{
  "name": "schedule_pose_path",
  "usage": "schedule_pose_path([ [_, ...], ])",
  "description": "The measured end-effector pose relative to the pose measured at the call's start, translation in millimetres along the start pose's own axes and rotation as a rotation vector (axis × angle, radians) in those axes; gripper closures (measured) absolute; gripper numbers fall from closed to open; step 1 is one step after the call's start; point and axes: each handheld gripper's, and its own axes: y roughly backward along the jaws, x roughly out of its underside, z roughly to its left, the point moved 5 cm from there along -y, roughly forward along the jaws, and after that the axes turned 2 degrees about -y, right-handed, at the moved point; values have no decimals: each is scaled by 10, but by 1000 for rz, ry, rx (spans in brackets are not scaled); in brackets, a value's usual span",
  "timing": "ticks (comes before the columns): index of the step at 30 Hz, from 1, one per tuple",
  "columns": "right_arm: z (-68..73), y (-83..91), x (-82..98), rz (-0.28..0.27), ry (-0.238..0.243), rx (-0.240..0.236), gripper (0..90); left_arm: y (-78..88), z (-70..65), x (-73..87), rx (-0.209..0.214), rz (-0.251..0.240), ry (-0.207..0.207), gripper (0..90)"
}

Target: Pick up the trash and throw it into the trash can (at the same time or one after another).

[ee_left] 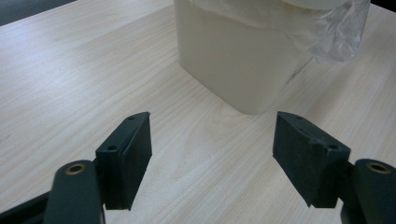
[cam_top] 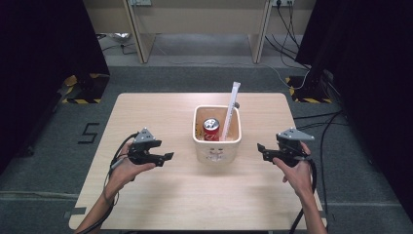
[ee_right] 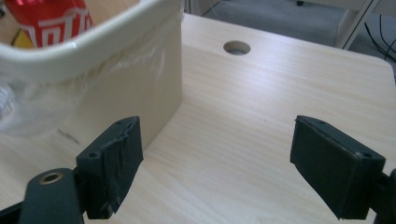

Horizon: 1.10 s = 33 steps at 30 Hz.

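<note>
From the high view we see a light wooden table (cam_top: 160, 195) with a cream, square-sided bin (cam_top: 217, 146) standing near its middle. Inside the bin stands a red drink can (cam_top: 211, 128), upright, with its silver top facing up. A long white wrapped stick (cam_top: 230, 108) leans in the bin beside the can, its upper end rising past the far rim.

We see the left gripper (cam_top: 168, 156) held low over the table to the left of the bin, its jaws pointing toward the bin's left wall. In the left gripper view we find the two black jaws spread wide with only bare wood between them; the bin (ee_left: 233, 60) stands just ahead, and a clear plastic liner (ee_left: 336, 32) hangs over its rim.

The right gripper (cam_top: 260, 148) mirrors it on the bin's right side, near but apart from the wall. In the right gripper view we again see the jaws spread apart and pinching nothing. The bin's corner (ee_right: 140, 93) lies close to the left jaw in that view, and the can (ee_right: 51, 21) shows above the rim. A round hole (ee_right: 236, 47) in the tabletop lies farther off.

Neither gripper touches the bin.
</note>
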Motion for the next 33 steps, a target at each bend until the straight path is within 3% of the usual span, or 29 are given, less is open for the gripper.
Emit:
schedule_pose_path([
  [9,113,-80,316,35,3,-13,174,-105,0,258,-7,-5,22,254],
  [20,259,-158,644,78,13,-10,174,-285,-52,554,-15,47,16,220],
  [26,303,-179,773,109,41,9,174,-314,-57,649,-41,87,-20,200],
  [33,348,-173,873,127,41,4,175,-334,-61,756,-47,109,-18,183],
])
